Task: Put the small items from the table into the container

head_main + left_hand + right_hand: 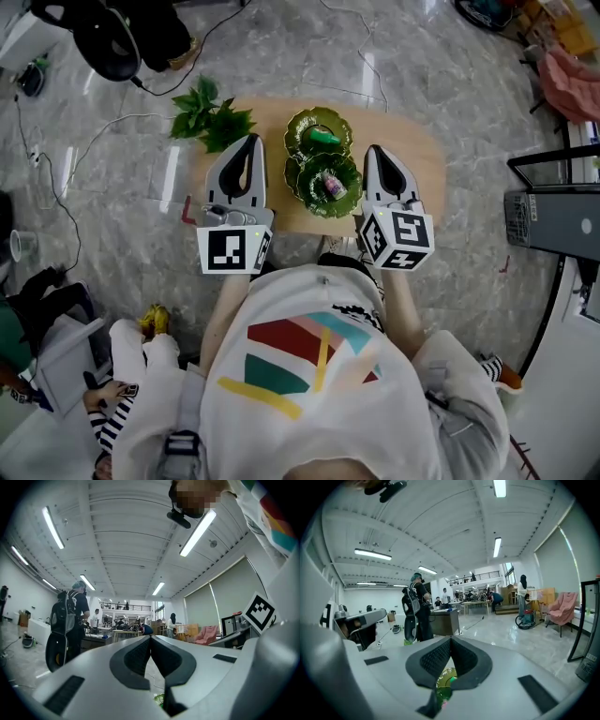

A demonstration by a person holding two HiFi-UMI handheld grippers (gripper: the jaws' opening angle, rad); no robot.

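left gripper [248,142] closed, nothing between its jaws. right gripper [373,152] also closed and empty. both sit over the wooden bench [412,150], one on each side of two green dishes. far dish [298,127] holds a green item [323,138]. near dish [298,187] holds a pinkish small item [333,185]. leafy sprig [208,114] lies at the bench's far left edge.

Head view: overhead, steeply down onto the desk [427,155].
Left gripper view: level along its jaws, into the hall.
Right gripper view: same, tilted slightly down.
Gripper views share: backpack wearer [70,620].
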